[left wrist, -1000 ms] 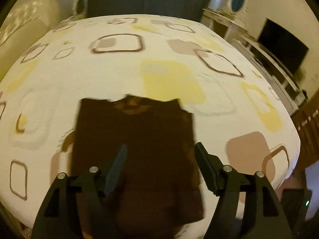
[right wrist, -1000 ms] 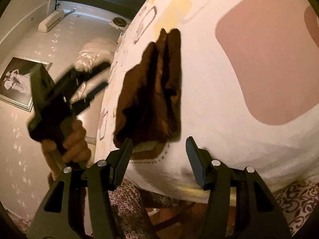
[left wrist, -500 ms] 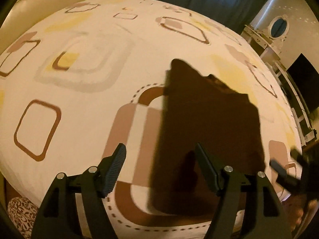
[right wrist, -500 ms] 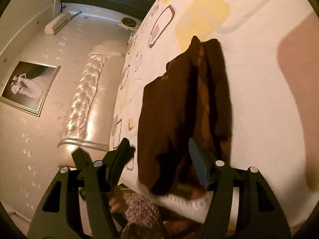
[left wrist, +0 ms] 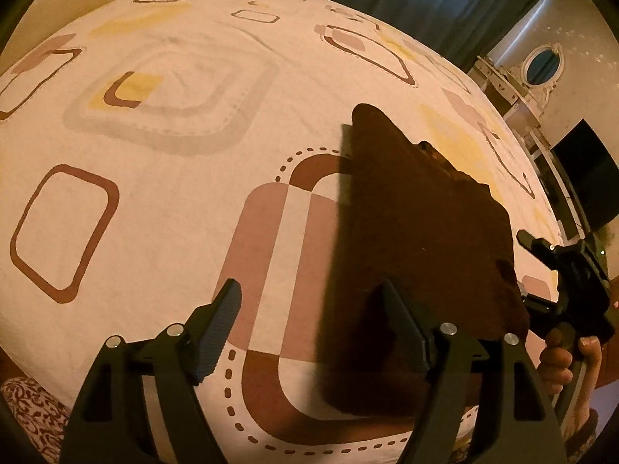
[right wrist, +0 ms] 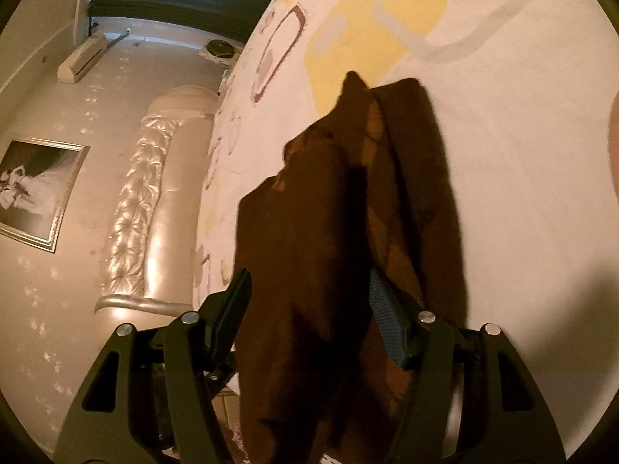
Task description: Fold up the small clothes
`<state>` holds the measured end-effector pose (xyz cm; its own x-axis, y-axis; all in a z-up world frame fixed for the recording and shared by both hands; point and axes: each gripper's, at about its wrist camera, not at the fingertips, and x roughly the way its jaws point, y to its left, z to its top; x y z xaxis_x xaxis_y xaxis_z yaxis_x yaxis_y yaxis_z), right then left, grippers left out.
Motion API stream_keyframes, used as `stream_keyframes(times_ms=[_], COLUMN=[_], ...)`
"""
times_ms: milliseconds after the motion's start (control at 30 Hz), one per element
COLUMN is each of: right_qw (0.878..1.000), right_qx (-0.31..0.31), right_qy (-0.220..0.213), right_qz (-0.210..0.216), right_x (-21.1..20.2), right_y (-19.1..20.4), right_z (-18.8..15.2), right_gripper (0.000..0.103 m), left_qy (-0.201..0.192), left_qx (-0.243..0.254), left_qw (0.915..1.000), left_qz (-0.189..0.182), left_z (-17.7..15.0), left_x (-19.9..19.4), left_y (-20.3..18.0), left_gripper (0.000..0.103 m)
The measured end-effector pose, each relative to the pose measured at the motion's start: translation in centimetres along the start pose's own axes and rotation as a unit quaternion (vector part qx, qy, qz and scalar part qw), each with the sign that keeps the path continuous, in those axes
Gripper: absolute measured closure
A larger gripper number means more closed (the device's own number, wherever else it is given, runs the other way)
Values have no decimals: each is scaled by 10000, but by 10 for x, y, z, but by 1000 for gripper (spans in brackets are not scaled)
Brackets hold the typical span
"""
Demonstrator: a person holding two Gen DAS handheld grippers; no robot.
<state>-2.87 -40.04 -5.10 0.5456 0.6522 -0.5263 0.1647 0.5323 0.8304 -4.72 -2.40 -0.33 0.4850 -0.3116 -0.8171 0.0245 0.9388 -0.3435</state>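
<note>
Cloth sits at the near edge of the bed: a dark brown garment [left wrist: 421, 255], folded lengthwise, lies on the patterned bedsheet [left wrist: 174, 116] at about 3 o'clock in your left wrist view, its narrow end toward 12 o'clock. Your left gripper [left wrist: 313, 328] hovers over the sheet with its jaws apart and nothing between them; its right finger crosses the garment's near part, and contact cannot be told. At 4 o'clock in that view your right hand [left wrist: 568, 359] holds the right gripper [right wrist: 309, 313] beside the garment's right edge. In the right wrist view its jaws stand apart, and the garment's near end fills the gap between them, layered in lengthwise folds. A tufted headboard [right wrist: 143, 212] shows at 9 o'clock there.
</note>
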Motion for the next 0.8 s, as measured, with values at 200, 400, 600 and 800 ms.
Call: stream_keyframes(times_ms=[200, 400, 600, 800], right_qw=[9991, 9991, 9987, 9977], right_qx=[-374, -386, -466, -605], right_qy=[223, 103, 196, 173], right_qz=[-4, 113, -97, -255], right_x=[12, 14, 28, 32], right_y=[13, 12, 11, 16], right_z=[0, 10, 17, 21], right_gripper=[42, 60, 72, 92], left_qy=[16, -16, -24, -5], left_qx=[10, 88, 116, 110], left_qw=[10000, 10000, 9999, 9999], left_qz=[-43, -24, -34, -43], left_z=[1, 1, 2, 3], left_x=[2, 1, 2, 2], left_y=[2, 1, 1, 1], left_gripper=[28, 28, 28, 27])
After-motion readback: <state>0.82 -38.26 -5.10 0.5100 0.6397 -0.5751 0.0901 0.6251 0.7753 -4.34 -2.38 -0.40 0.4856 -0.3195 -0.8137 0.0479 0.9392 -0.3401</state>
